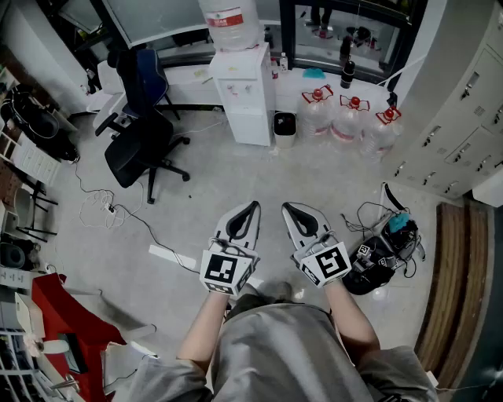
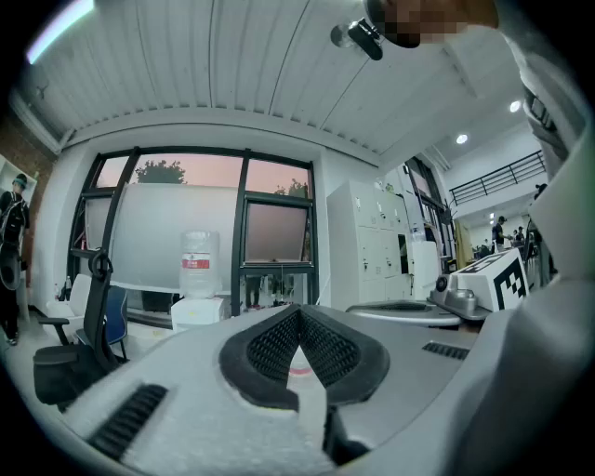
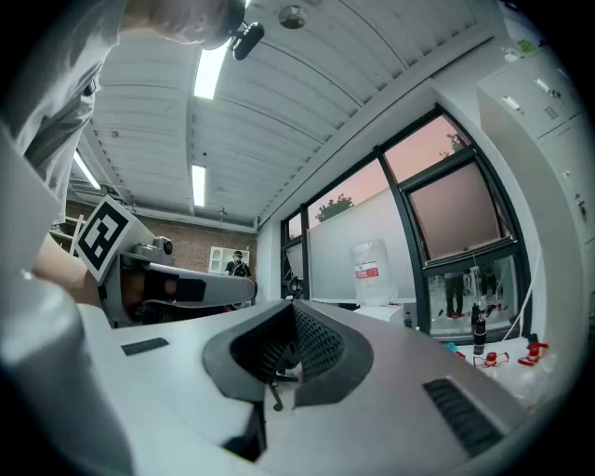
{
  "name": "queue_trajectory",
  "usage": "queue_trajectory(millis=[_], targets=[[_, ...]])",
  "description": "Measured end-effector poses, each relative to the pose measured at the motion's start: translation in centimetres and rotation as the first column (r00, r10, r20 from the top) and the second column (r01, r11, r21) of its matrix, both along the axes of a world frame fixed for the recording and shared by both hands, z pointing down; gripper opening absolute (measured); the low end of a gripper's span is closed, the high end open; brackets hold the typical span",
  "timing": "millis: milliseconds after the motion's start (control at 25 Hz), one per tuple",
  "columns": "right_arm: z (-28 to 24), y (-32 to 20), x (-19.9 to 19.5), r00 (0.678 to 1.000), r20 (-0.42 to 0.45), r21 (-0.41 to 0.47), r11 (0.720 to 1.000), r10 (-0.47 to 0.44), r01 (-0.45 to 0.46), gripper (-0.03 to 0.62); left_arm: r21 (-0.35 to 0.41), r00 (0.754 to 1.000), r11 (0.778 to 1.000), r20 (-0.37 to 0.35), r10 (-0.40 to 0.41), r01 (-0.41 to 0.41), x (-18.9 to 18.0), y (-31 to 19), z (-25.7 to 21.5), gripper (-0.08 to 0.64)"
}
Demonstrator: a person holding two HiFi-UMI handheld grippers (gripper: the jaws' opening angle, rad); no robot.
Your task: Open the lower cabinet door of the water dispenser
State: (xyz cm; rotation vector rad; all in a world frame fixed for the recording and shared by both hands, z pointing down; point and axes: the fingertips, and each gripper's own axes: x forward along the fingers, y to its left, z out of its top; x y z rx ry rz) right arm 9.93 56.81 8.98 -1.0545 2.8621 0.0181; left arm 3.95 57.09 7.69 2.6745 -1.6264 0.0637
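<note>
The white water dispenser (image 1: 244,90) stands against the far wall with a bottle (image 1: 229,23) on top. Its lower cabinet door (image 1: 249,126) is closed. Both grippers are held side by side in front of the person, well short of the dispenser and pointing toward it. My left gripper (image 1: 252,206) is shut with nothing in it. My right gripper (image 1: 287,207) is shut and empty too. In the left gripper view the jaws of my left gripper (image 2: 299,312) meet at the tip, and the dispenser (image 2: 198,312) shows small at the left. In the right gripper view the tips of my right gripper (image 3: 292,307) touch, with the bottle (image 3: 370,272) beyond.
A blue and black office chair (image 1: 140,140) stands left of the dispenser. A small black bin (image 1: 284,128) and three water jugs (image 1: 350,118) sit to its right. Grey lockers (image 1: 464,118) line the right side. A black bag with cables (image 1: 377,257) lies right of the grippers, and a power strip (image 1: 170,257) lies to their left.
</note>
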Motion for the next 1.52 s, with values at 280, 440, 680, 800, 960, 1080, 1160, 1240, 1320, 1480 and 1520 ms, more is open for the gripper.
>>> queue_trajectory(millis=[280, 440, 680, 800, 960, 1080, 1160, 1240, 1320, 1480, 1520], targets=[[0.9, -1.3, 1.2, 1.000, -0.013, -0.029, 1.000, 0.004, -0.005, 0.009, -0.024, 1.000, 1.000, 0.011, 0.009, -0.008, 1.2, -1.3, 0.6, 0.009], [1.9, -2.7, 0.7, 1.000, -0.022, -0.049, 0.999, -0.003, 0.001, 0.011, -0.041, 1.000, 0.999, 0.008, 0.020, -0.019, 0.8, -2.9, 1.5, 0.009], [3.8, -6.7, -0.9, 0.999, -0.027, -0.082, 0.996, 0.032, -0.034, 0.011, -0.068, 0.999, 0.996, -0.011, 0.051, -0.052, -1.1, -6.9, 3.5, 0.009], [4.3, -9.5, -2.3, 0.998, -0.024, -0.100, 0.994, 0.050, -0.052, 0.011, -0.082, 0.998, 0.994, -0.016, 0.067, -0.068, -2.5, -9.8, 4.0, 0.009], [4.9, -13.5, -4.3, 0.996, -0.021, -0.119, 0.989, 0.086, -0.088, 0.011, -0.107, 0.996, 0.990, -0.023, 0.086, -0.088, -4.8, -13.9, 4.7, 0.009], [5.4, -16.2, -5.9, 0.993, -0.034, -0.138, 0.984, 0.113, -0.117, 0.012, -0.127, 0.994, 0.986, -0.032, 0.106, -0.109, -6.5, -16.7, 5.3, 0.009], [5.6, -17.8, -7.0, 0.992, -0.040, -0.147, 0.981, 0.121, -0.125, 0.011, -0.135, 0.992, 0.983, -0.037, 0.118, -0.122, -7.5, -18.5, 5.6, 0.009], [5.8, -19.2, -7.9, 0.990, -0.040, -0.160, 0.978, 0.132, -0.137, 0.011, -0.142, 0.991, 0.981, -0.044, 0.129, -0.134, -8.5, -20.0, 5.8, 0.009], [6.0, -20.6, -8.9, 0.989, -0.041, -0.172, 0.974, 0.143, -0.148, 0.011, -0.145, 0.989, 0.979, -0.051, 0.139, -0.145, -9.6, -21.4, 5.9, 0.009], [6.4, -22.6, -10.9, 0.987, -0.051, -0.183, 0.970, 0.155, -0.162, 0.011, -0.154, 0.986, 0.975, -0.065, 0.151, -0.160, -11.6, -23.4, 6.2, 0.009], [6.4, -22.9, -11.3, 0.986, -0.054, -0.184, 0.969, 0.155, -0.163, 0.011, -0.157, 0.986, 0.974, -0.069, 0.153, -0.162, -12.0, -23.8, 6.4, 0.009]])
